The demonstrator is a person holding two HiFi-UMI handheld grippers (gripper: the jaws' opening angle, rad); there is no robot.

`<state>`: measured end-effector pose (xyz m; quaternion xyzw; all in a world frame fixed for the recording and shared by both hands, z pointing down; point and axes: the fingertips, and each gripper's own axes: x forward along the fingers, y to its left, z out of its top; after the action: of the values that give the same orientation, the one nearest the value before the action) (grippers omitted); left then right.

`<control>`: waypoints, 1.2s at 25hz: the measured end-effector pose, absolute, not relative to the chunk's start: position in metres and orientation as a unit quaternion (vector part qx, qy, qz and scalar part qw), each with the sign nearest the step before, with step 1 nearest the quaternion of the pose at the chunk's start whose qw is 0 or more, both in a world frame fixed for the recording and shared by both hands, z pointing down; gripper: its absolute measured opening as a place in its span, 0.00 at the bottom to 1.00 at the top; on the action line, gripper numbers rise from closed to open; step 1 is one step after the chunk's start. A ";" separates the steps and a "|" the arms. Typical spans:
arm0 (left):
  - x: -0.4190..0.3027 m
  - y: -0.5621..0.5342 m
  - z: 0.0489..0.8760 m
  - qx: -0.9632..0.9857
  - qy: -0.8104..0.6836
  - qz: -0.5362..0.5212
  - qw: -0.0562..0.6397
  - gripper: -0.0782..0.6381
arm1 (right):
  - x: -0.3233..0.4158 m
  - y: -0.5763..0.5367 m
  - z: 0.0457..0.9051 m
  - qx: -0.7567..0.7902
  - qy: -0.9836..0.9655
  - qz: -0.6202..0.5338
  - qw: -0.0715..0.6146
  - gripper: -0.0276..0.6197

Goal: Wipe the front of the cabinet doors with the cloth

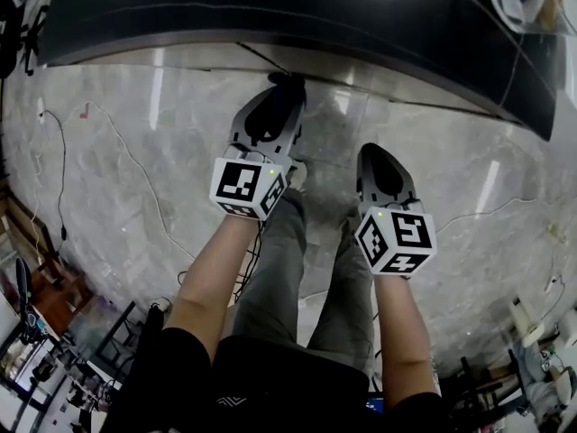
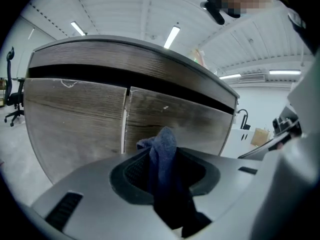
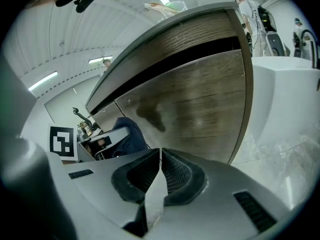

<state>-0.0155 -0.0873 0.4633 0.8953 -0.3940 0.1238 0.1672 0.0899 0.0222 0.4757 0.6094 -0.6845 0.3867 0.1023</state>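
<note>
- My left gripper (image 2: 164, 170) is clamping the blue cloth (image 2: 162, 146) between its jaws, facing the cabinet doors (image 2: 75, 119) nearby.
- My right gripper (image 3: 160, 161) is hanging to its right, jaws pressed together, gripping nothing.

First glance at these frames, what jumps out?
The blue cloth pinched in the left gripper, facing the wood-grain cabinet doors. The right gripper is shut on nothing, and a dark smudge shows on the door ahead of it.
</note>
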 end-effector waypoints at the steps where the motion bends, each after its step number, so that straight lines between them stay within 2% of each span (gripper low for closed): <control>1: -0.019 -0.091 0.466 0.895 -0.395 0.124 0.166 0.29 | 0.087 0.019 0.478 0.609 -0.684 0.387 0.103 0.10; 7: -0.023 -0.108 0.488 0.896 -0.393 0.131 0.161 0.29 | 0.075 0.003 0.483 0.611 -0.685 0.382 0.103 0.10; 14: 0.006 -0.111 0.488 0.907 -0.374 0.119 0.154 0.29 | 0.083 0.009 0.487 0.618 -0.679 0.385 0.099 0.10; 22: 0.046 -0.090 0.492 0.918 -0.343 0.130 0.152 0.29 | 0.120 0.030 0.488 0.638 -0.660 0.387 0.087 0.10; 30: 0.116 -0.061 0.489 0.931 -0.308 0.129 0.148 0.29 | 0.178 0.065 0.493 0.665 -0.632 0.392 0.076 0.10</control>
<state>0.1164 -0.0606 0.4893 0.9310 -0.3080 0.1287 0.1475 0.1784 0.0651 0.4928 0.6646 -0.6315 0.3921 0.0758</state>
